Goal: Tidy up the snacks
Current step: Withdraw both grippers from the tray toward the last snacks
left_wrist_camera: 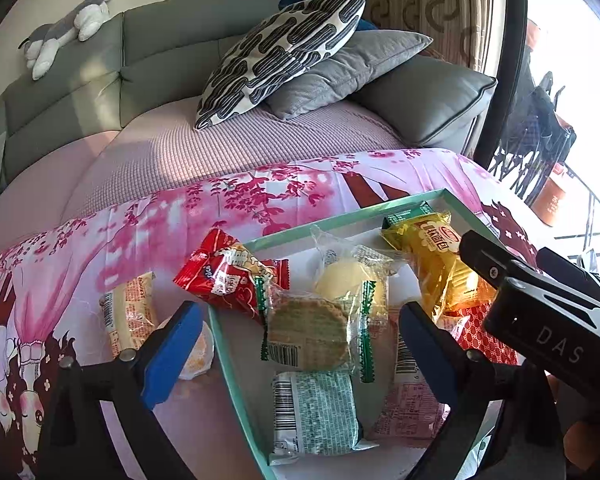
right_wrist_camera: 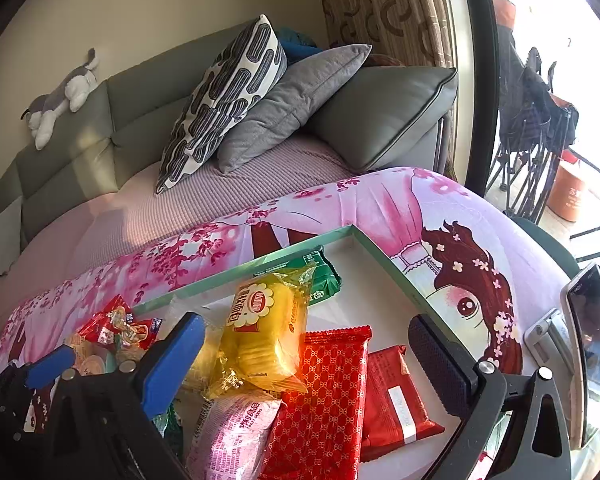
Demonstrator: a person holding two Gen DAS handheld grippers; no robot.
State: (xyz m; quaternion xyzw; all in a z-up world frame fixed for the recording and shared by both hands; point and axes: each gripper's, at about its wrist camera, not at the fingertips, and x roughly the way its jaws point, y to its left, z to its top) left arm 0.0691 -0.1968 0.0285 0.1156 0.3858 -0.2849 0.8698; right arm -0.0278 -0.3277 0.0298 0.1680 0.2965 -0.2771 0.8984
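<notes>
Sofa [left_wrist_camera: 172, 36]: grey-green, against the wall.
Plush dog [left_wrist_camera: 70, 26]: grey and white, lying along the sofa's backrest.
Cushions: a black-and-white patterned one [left_wrist_camera: 280, 52] leaning on a plain grey one [left_wrist_camera: 352, 68].
Seat cover [left_wrist_camera: 220, 148]: pale pink, waffle-textured.
Cloth [right_wrist_camera: 440, 216]: pink, cartoon girl and blossoms.
Curtain [right_wrist_camera: 384, 8]: beige, ring pattern.
Phone [right_wrist_camera: 592, 336]: propped upright on a stand, at the right.

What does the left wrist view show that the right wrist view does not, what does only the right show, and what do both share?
Only the left wrist view: a round biscuit pack in the box and an orange-printed pack outside on the cloth.
Only the right wrist view: a phone on a stand and a dark red pack.
Both: the teal box, the yellow bread pack inside it, and the patterned cushion.
</notes>
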